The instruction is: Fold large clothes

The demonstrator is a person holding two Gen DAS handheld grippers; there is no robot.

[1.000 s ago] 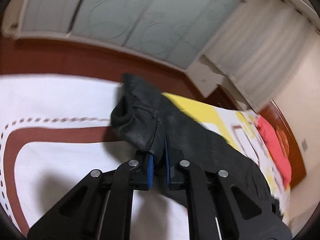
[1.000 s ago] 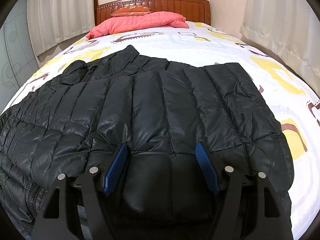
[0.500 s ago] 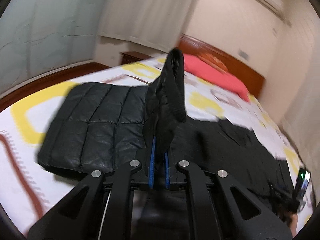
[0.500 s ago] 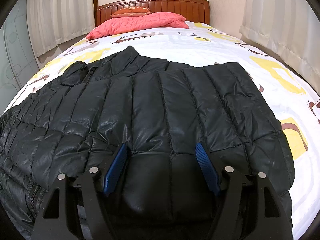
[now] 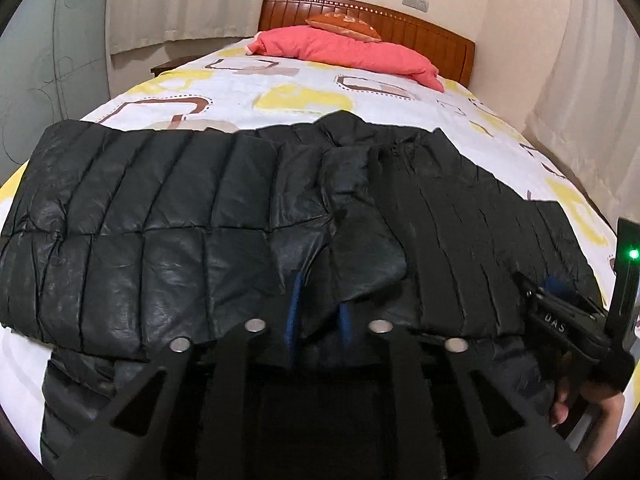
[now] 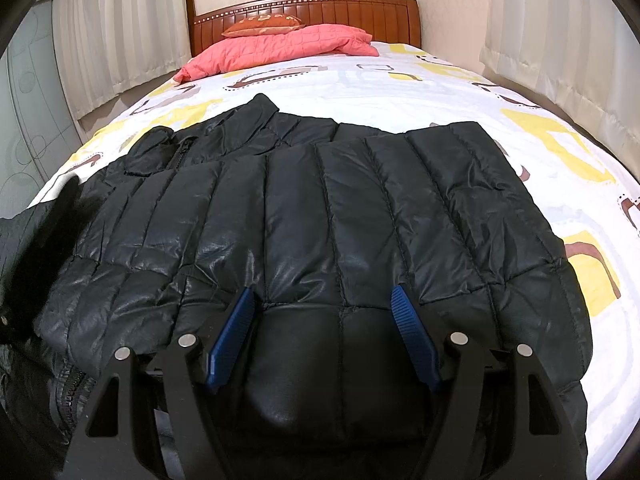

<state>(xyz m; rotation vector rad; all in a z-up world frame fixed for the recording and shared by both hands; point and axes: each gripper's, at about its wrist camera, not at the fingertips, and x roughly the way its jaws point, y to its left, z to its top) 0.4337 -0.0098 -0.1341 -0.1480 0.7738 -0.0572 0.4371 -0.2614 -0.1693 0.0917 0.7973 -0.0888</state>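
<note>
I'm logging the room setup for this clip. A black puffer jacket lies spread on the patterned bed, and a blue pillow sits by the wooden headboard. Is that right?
Not quite: the pillow is pink-red, not blue, as the right wrist view shows. The rest holds: the black puffer jacket lies spread on the patterned bed, and the pillow sits by the wooden headboard.

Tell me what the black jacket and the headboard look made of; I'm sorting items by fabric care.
Black jacket: seemingly glossy synthetic shell, nylon-like, padded; stitched channels puff and catch the light. Headboard: apparently varnished reddish wood; vertical slats with a slight sheen.
</note>
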